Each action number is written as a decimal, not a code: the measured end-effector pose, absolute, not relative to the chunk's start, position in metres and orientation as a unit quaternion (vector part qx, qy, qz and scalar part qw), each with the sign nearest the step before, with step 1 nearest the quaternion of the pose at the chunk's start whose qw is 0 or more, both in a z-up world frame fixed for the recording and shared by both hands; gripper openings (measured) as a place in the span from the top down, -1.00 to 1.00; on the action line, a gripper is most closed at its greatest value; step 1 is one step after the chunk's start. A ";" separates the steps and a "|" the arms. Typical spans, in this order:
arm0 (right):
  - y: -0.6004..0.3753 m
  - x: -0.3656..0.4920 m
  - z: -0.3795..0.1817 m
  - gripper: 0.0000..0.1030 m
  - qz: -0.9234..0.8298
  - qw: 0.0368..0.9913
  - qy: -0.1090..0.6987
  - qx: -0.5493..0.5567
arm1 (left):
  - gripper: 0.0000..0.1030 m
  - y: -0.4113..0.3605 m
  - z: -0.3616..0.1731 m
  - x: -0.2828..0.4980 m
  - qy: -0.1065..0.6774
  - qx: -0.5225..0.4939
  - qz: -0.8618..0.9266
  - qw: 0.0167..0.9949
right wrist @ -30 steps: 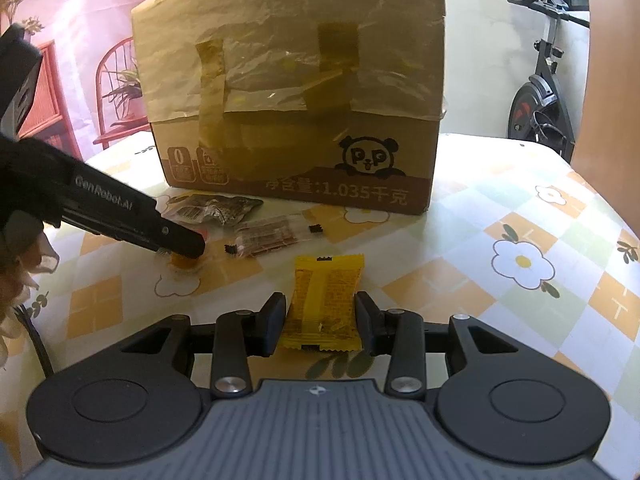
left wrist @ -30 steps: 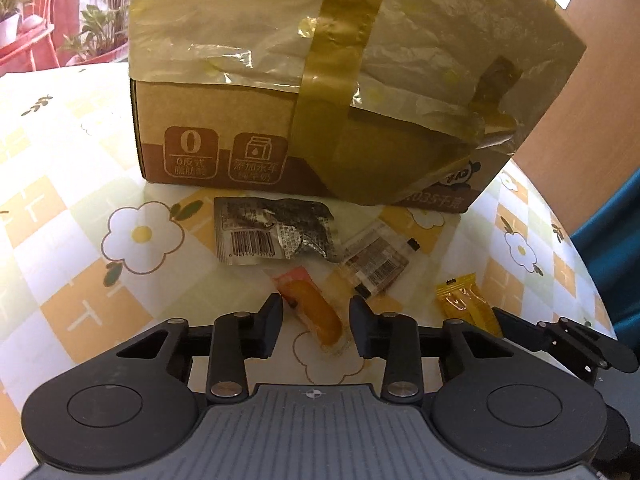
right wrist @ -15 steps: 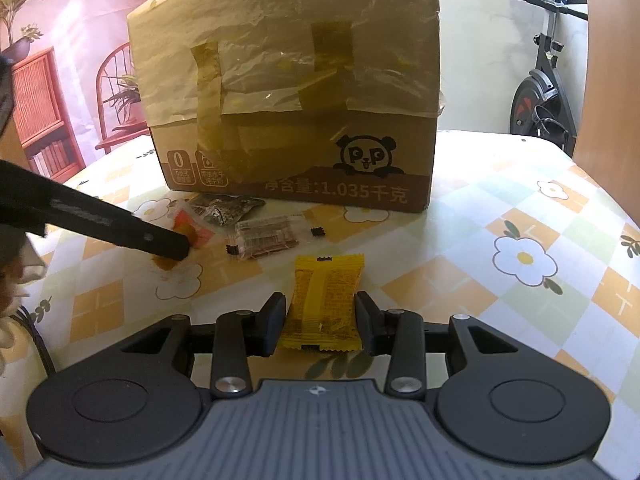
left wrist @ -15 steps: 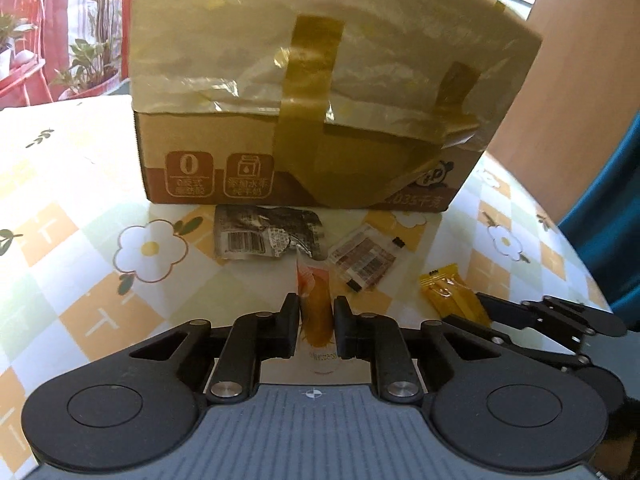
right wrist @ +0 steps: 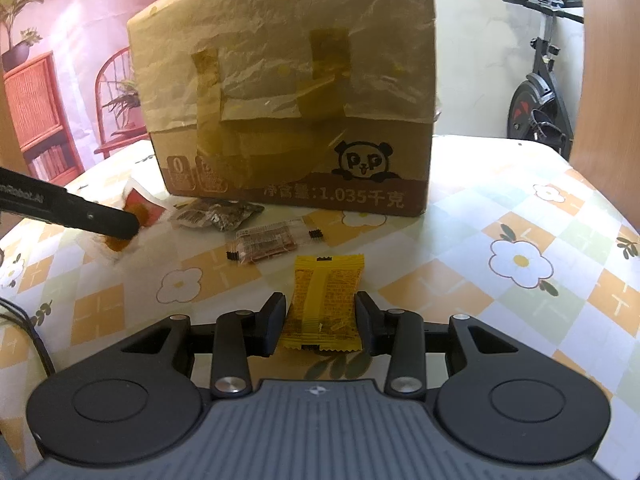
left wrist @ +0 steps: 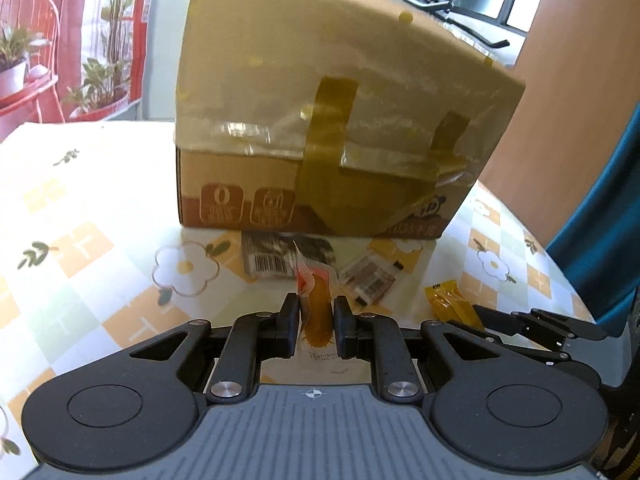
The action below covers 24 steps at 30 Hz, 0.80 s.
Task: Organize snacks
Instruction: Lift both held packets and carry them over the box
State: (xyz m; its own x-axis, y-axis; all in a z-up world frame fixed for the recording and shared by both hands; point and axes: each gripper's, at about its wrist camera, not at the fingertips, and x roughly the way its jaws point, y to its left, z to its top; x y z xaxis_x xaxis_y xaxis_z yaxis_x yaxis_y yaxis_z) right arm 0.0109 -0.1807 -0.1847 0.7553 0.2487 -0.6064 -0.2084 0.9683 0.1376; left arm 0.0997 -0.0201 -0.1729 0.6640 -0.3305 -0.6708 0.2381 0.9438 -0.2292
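Where the left wrist camera looks down its fingers, the left claw (left wrist: 316, 320) is clamped on a clear sachet with an orange snack (left wrist: 318, 312), its pads pressing both sides and the torn red-edged end sticking up past the tips. Beyond it on the flowered desk (left wrist: 100, 248) lie a dark silver packet (left wrist: 280, 258) with a barcode, right against the foot of the cardboard box (left wrist: 320, 128), and a small clear packet (left wrist: 370, 280) just right of the held sachet. A yellow packet (left wrist: 450, 300) lies further right, with the fingers of the right claw (left wrist: 516, 320) beside it.

From the right wrist camera, the right claw (right wrist: 321, 324) stands part open, its pads on either side of the yellow packet (right wrist: 326, 300), which lies flat on the desk (right wrist: 520, 260); a narrow gap shows at each side, so nothing is gripped. At the left edge the left claw (right wrist: 120, 226) holds the orange sachet (right wrist: 140, 208) above the desk. The dark packet (right wrist: 218, 214) and the clear packet (right wrist: 266, 242) lie between it and the box (right wrist: 288, 92), which bears a panda print.
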 end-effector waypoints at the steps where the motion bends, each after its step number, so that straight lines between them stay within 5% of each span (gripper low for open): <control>1: -0.182 0.011 -0.184 0.22 0.117 0.937 0.327 0.036 | 0.63 -0.019 -0.167 0.100 0.375 -0.057 -0.158 0.912; 24: -0.197 0.058 -0.017 0.22 0.107 0.988 0.114 0.022 | 0.62 -0.029 -0.017 0.171 0.182 -0.045 -0.197 0.962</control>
